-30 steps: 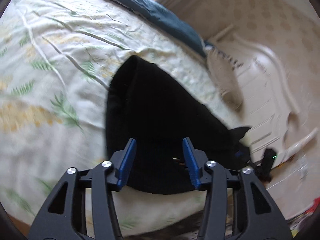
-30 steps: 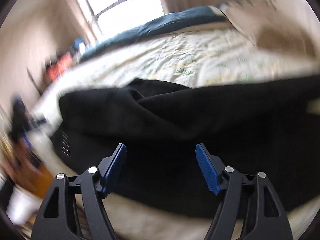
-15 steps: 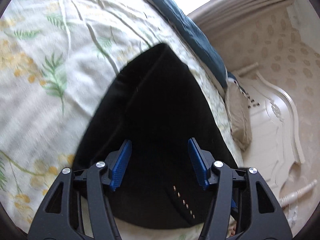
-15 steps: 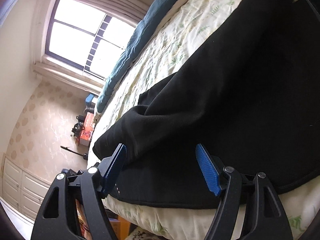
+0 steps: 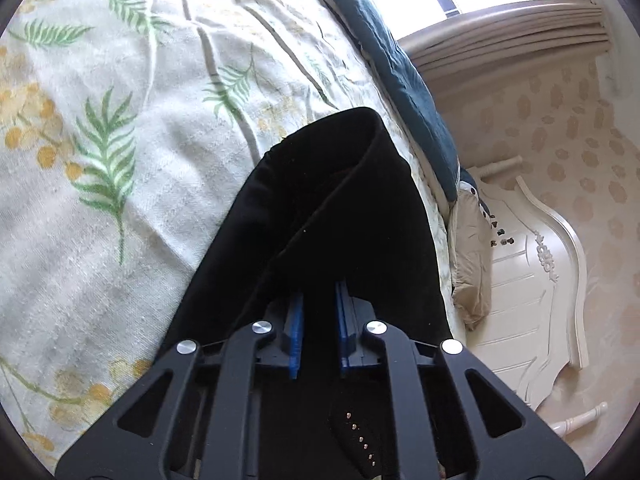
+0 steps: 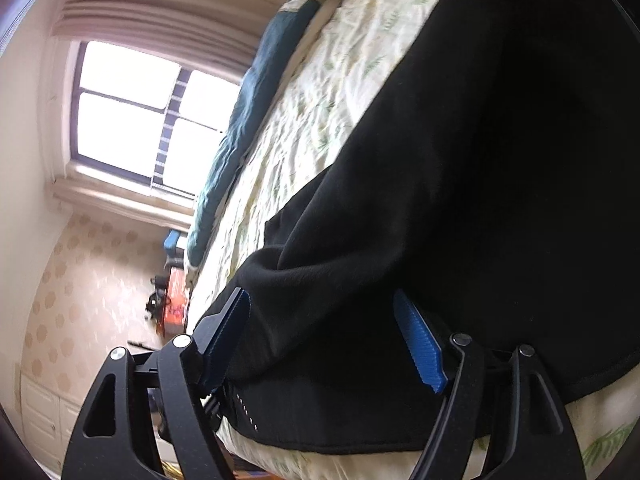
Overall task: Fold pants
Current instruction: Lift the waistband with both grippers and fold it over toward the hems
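Black pants (image 5: 340, 208) lie on a leaf-print bedsheet (image 5: 120, 128) near the bed's edge. My left gripper (image 5: 319, 304) has its blue pads nearly together, shut on a raised fold of the pants, with cloth draped over the fingertips. In the right wrist view the pants (image 6: 460, 180) fill most of the frame. My right gripper (image 6: 324, 304) is open, its blue pads wide apart, with a bunched fold of the pants lying between them at the bed's edge.
A dark blue blanket (image 5: 392, 68) runs along the far side of the bed. A beige pillow (image 5: 472, 264) and a white carved headboard (image 5: 536, 276) are at the right. A window (image 6: 140, 116) and cluttered floor items (image 6: 172, 304) show in the right view.
My left gripper moved forward onto the pants and closed on a fold. My right gripper pushed further in, staying open, so cloth now sits between its pads.
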`<state>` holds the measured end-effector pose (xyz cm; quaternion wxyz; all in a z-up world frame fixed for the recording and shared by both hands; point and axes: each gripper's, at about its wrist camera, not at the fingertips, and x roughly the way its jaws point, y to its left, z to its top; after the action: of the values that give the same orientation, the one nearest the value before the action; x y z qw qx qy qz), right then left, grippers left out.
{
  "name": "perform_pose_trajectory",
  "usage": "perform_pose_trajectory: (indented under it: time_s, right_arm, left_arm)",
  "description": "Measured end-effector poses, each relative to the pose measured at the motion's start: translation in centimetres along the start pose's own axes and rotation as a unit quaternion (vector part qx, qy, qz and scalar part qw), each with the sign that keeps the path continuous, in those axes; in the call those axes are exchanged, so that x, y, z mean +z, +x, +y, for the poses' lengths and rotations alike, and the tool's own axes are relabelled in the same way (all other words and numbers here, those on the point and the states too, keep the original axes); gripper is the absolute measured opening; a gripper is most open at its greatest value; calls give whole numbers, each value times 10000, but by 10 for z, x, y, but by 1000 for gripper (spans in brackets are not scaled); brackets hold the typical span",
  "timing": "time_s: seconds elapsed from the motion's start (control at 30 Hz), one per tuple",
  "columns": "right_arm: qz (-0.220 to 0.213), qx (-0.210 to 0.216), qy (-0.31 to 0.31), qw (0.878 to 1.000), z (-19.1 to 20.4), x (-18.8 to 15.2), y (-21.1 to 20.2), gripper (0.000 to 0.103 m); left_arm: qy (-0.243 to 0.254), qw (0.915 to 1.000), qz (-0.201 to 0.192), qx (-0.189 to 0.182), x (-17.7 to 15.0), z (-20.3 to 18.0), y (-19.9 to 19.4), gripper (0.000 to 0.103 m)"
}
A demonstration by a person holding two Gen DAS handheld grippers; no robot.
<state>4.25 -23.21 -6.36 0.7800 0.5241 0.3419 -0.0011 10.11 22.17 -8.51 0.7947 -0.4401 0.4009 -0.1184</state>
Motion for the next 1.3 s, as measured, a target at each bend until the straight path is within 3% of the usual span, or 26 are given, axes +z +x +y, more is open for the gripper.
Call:
perform_pose_trajectory:
  time_s: [0.1, 0.13, 0.17, 0.2, 0.23, 0.27, 0.37, 0.5, 0.63, 0.83, 0.97, 1.13, 1.23, 1.3]
  right_arm:
    - [-150, -158, 3, 9998, 3, 1, 1, 72]
    - [-168, -224, -14, 9996, 3, 1, 1, 62]
    - [-138, -258, -19, 9996, 2, 2, 4, 46]
    - [-90, -201, 71, 9997, -3, 3, 7, 40]
    - [-49, -139, 162, 9998, -6, 4, 9, 22]
    - [8, -38, 281, 9996, -9, 5, 9, 11]
    - [-74, 108, 189, 9997, -1, 0, -3, 8]
    - [-154, 208, -153, 9995, 15, -10, -26, 8]
    - [26, 168, -291, 9994, 14, -28, -40, 8]
    - [400, -220, -172, 9988, -25, -54, -30, 8]
    - [368, -113, -214, 9990, -29, -53, -30, 8]
    - [492, 321, 151, 9982, -39, -47, -41, 26]
    - [205, 255, 80, 9994, -44, -34, -70, 34]
    - [-214, 159, 86, 9996, -54, -17, -100, 42]
  left_arm:
    - [150, 9998, 8, 137, 0, -6, 1, 11]
    - [206, 9996, 6, 183, 0, -9, 1, 10]
    - [243, 9995, -5, 197, 0, -12, 0, 10]
    - [285, 9994, -27, 212, 1, -14, -2, 10]
    - [305, 9993, -47, 221, 2, -16, -4, 9]
    - [310, 9993, -76, 215, 3, -18, -8, 8]
    - [276, 9995, -149, 104, 4, -22, -23, 8]
    - [454, 9986, -230, 112, -2, -38, -44, 8]
    - [671, 9965, -336, 357, -17, -41, -66, 8]
    - [594, 9952, -127, 766, -33, -4, -65, 8]
    - [391, 9974, 31, 605, -34, 15, -60, 8]
    - [819, 9938, -10, 754, -37, 0, -75, 10]
    - [1236, 9874, -143, 977, -44, -20, -92, 10]
    - [1598, 9802, -299, 1128, -49, -38, -105, 11]
